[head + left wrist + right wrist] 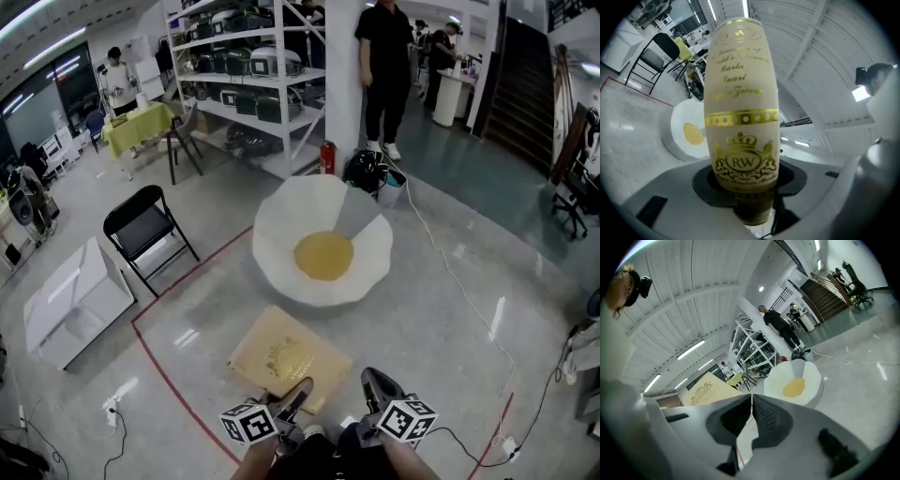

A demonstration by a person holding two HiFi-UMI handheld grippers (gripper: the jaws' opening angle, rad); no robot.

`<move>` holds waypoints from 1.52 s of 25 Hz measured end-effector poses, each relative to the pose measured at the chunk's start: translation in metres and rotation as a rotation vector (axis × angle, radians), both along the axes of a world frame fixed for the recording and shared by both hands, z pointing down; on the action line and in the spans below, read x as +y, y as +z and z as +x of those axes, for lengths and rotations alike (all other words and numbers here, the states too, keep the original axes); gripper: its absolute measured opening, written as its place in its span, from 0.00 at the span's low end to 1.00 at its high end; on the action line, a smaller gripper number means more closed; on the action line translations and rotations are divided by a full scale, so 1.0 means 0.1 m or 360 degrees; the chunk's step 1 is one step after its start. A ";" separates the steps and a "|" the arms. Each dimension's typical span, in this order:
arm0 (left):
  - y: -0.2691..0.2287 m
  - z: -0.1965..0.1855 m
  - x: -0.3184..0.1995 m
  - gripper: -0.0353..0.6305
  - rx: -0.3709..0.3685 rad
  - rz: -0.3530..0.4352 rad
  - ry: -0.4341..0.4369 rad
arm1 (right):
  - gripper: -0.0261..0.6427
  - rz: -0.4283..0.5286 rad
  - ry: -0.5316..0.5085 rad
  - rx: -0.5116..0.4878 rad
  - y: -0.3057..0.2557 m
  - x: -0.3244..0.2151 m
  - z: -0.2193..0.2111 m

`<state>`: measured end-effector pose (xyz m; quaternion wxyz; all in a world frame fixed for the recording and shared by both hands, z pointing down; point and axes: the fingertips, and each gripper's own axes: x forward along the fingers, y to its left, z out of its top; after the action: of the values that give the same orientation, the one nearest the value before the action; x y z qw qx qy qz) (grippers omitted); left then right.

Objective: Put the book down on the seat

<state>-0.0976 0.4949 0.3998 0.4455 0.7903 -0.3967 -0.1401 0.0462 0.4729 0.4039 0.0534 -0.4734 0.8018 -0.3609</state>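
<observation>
A cream book (289, 356) with gold crown print is held flat and low in front of me, above the floor. My left gripper (298, 396) is shut on its near edge; in the left gripper view the book (740, 117) stands up out of the jaws of that gripper (746, 190). The seat (323, 246), a white petal-shaped chair with a yellow cushion, stands just beyond the book, also in the left gripper view as the seat (689, 133). My right gripper (375, 386) sits beside the book, shut with nothing in it; its view shows the jaws (751, 405) pressed together, the book (705, 390) to the left and the seat (794, 383) ahead.
A black folding chair (145, 225) and a white box (75, 300) stand to the left. Red tape (178, 281) outlines the floor around the seat. Behind it are metal shelves (253, 66), a fire extinguisher (327, 157), a dark bag (366, 171) and a person in black (384, 66). A cable (459, 281) runs at right.
</observation>
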 end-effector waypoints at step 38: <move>0.10 0.05 -2.21 0.38 -0.0015 -0.0060 -0.0107 | 0.06 -0.0039 -0.0035 -0.0041 0.08 -2.35 0.17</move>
<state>-0.0922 0.2743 0.4093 0.4534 0.7688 -0.4276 -0.1437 0.0636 0.2375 0.4121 0.0540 -0.4605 0.8017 -0.3772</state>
